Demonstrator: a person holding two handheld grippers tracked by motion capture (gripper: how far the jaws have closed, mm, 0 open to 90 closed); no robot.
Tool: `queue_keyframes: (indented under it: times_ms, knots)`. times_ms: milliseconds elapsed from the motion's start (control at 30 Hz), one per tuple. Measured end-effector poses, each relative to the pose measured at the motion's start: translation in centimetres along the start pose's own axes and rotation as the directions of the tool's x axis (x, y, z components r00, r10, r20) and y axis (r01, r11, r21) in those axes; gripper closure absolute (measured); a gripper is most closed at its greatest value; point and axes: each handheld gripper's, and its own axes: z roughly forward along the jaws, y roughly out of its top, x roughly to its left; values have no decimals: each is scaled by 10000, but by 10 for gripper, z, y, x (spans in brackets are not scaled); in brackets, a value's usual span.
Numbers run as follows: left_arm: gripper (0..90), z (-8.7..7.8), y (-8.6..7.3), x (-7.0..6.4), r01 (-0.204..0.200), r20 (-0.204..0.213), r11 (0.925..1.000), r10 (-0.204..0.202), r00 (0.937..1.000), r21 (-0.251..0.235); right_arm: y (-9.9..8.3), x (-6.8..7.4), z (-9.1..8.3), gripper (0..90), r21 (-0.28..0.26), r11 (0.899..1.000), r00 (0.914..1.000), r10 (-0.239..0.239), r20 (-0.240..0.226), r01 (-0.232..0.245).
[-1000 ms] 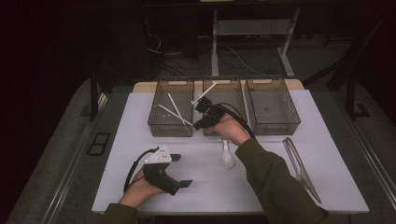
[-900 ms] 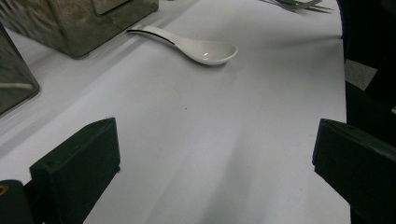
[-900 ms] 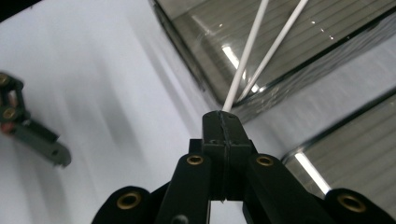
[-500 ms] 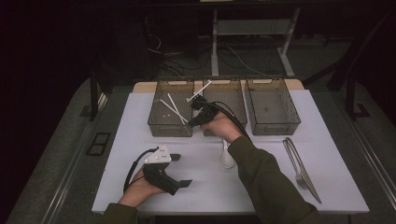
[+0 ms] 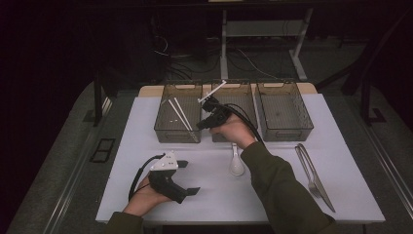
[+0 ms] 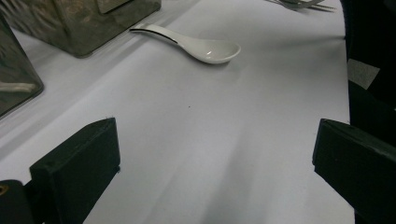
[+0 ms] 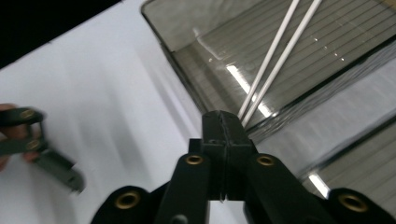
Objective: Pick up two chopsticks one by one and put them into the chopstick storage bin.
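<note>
Since a second ago the right gripper [image 5: 202,125] has been drawing back from over the trays toward their near edge, and the two white chopsticks [image 5: 179,116] it carried are now lying in the left tray [image 5: 165,127].

Going from largest down: the white table mat [image 5: 146,146] is spreading under everything. Three clear trays are sitting in a row along its far side, the left tray, the middle tray [image 5: 243,97] and the right tray [image 5: 285,127]. The right forearm in a green sleeve [image 5: 277,190] is reaching across the mat. The right gripper is hovering between the left and middle trays; in the right gripper view its jaws are pressing together with nothing between them, just above the chopsticks [image 7: 275,60] resting side by side on the tray floor. The left gripper [image 5: 187,178] is resting on the near left of the mat, its jaws standing wide apart and empty. A knife and fork [image 5: 314,178] are lying on the right. A white soup spoon [image 5: 236,163] is lying just in front of the middle tray, apart from both grippers.
</note>
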Motion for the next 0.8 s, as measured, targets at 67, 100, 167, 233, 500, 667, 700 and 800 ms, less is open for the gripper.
queue_keyframes:
  times_ms: [67, 100, 167, 233, 500, 667, 700, 800]
  knots:
    - [1, 0, 0, 1, 7, -10, 10000, -7, 10000, -30, -6, 0, -7, 815, -132, 9999, 10000, -30, -13, 30]
    - [1, 1, 0, 1, 52, 1, 10000, -52, 10000, -49, -9, 0, -11, 789, -202, 9998, 10000, -46, -20, 46]
    - [1, 0, 0, 3, 10, 38, 10000, -10, 10000, 88, -15, -1, -19, 760, -286, 9995, 9999, -124, 18, 124]
    - [1, 1, 0, 4, -38, 16, 9999, 37, 10000, 93, -23, -2, -27, 723, -476, 9988, 9999, -123, 5, 123]
    - [1, 2, 1, 5, 2, -38, 9999, -1, 10000, 129, -57, -6, -58, 530, -1251, 9919, 9997, -218, 99, 229]
    - [1, 2, 0, 5, -19, -139, 9998, 22, 9999, 174, -79, -7, -72, 482, -1572, 9870, 9994, -310, 137, 328]
    - [1, 1, 0, 5, 0, -158, 9998, 3, 9999, 175, -84, -7, -75, 478, -1611, 9866, 9996, -255, 139, 274]
    - [1, 2, 0, 6, -7, -217, 9997, 12, 9998, 225, -98, -8, -82, 463, -1796, 9836, 9998, -149, 163, 176]
